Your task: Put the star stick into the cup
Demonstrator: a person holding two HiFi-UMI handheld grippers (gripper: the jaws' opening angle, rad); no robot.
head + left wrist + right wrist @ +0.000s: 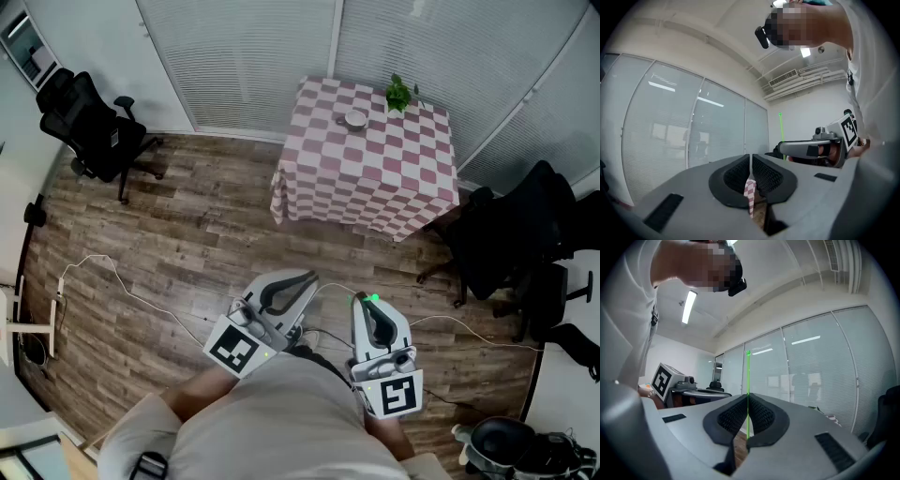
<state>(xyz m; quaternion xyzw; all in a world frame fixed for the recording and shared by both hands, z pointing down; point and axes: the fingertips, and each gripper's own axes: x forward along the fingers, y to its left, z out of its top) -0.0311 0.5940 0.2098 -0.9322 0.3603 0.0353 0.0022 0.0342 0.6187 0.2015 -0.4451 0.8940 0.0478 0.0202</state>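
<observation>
The star stick is a thin green rod with a small star at its top end. My right gripper is shut on it and holds it upright. In the head view only the stick's green tip shows above the right gripper, close to my body. My left gripper is beside it, shut with nothing between its pads. In the left gripper view the stick rises from the right gripper. A small white cup stands far off on the checkered table.
A small green plant stands on the table near the cup. Black office chairs stand at the left and right. White cables lie on the wooden floor between me and the table. Glass walls with blinds ring the room.
</observation>
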